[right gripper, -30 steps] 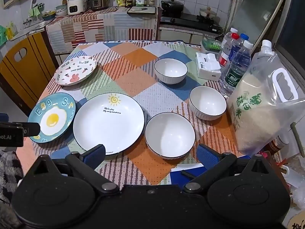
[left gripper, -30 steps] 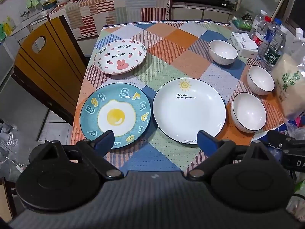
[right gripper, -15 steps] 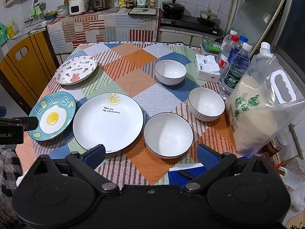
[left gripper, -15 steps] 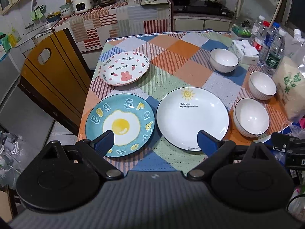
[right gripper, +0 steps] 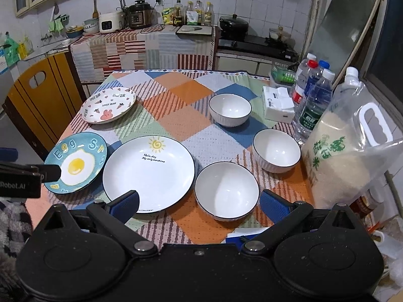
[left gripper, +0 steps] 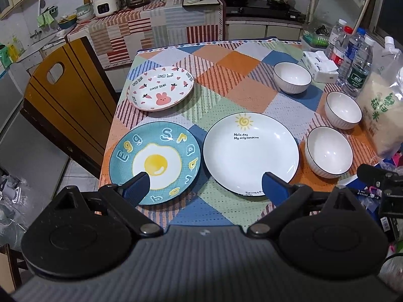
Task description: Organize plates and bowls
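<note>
On the checked tablecloth lie a blue egg plate, a large white sun plate and a pink rabbit plate further back. Three white bowls stand to the right: near, middle and far. My left gripper hovers open above the table's near edge, between the egg plate and the sun plate. My right gripper is open above the near edge, in front of the near bowl. Both hold nothing.
A bag of rice, water bottles and a tissue pack crowd the table's right side. A wooden chair stands at the left. A counter with cookers lies behind.
Both grippers have tilted up and drawn back a little, so the table sits lower in view and more kitchen shows. No plate or bowl has moved.
</note>
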Action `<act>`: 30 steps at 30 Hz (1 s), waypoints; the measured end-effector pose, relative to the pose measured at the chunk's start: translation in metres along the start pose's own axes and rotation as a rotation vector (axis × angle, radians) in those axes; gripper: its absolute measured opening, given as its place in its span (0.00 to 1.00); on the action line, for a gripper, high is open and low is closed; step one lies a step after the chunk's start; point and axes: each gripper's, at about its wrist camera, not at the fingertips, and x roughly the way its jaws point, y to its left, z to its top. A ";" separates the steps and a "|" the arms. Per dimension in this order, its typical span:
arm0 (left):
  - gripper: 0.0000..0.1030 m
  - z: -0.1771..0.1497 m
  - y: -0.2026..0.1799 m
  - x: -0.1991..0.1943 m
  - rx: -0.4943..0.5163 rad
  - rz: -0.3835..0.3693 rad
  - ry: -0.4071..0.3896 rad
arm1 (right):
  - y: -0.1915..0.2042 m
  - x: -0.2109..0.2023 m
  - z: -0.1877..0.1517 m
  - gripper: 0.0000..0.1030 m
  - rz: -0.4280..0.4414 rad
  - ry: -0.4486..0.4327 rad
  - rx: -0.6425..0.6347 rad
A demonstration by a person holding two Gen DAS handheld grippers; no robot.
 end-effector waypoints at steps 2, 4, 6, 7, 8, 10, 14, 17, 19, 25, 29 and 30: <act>0.94 -0.001 0.000 0.000 0.003 0.001 0.003 | 0.000 0.001 -0.001 1.00 -0.015 0.002 -0.006; 0.94 -0.001 0.000 0.000 0.004 0.001 0.001 | 0.001 0.001 -0.002 1.00 -0.029 0.002 -0.007; 0.94 -0.002 0.001 0.000 0.002 -0.006 -0.001 | -0.001 0.002 -0.003 1.00 -0.030 0.005 -0.005; 0.94 -0.002 0.002 0.001 0.000 -0.011 0.002 | -0.001 0.003 -0.003 1.00 -0.032 0.012 -0.005; 0.94 -0.001 0.002 0.002 0.000 -0.016 0.003 | -0.001 0.004 -0.003 1.00 -0.034 0.016 -0.007; 0.94 -0.001 0.002 0.002 0.003 -0.025 -0.004 | -0.002 0.005 -0.004 1.00 -0.034 0.016 -0.011; 0.94 -0.001 0.003 0.002 0.000 -0.035 -0.007 | -0.003 0.006 -0.004 1.00 -0.028 0.021 -0.015; 0.94 -0.001 0.002 0.001 -0.001 -0.032 -0.007 | -0.004 0.008 -0.003 1.00 -0.030 0.022 -0.018; 0.94 -0.002 0.002 0.002 -0.001 -0.031 -0.006 | -0.003 0.009 -0.004 1.00 -0.032 0.023 -0.020; 0.94 -0.002 0.003 0.003 -0.005 -0.033 -0.003 | -0.003 0.009 -0.004 1.00 -0.042 0.026 -0.023; 0.94 -0.003 0.004 0.004 -0.003 -0.040 -0.003 | -0.003 0.010 -0.003 1.00 -0.048 0.028 -0.023; 0.94 -0.004 0.004 0.004 -0.002 -0.041 -0.003 | -0.003 0.010 -0.003 1.00 -0.049 0.029 -0.024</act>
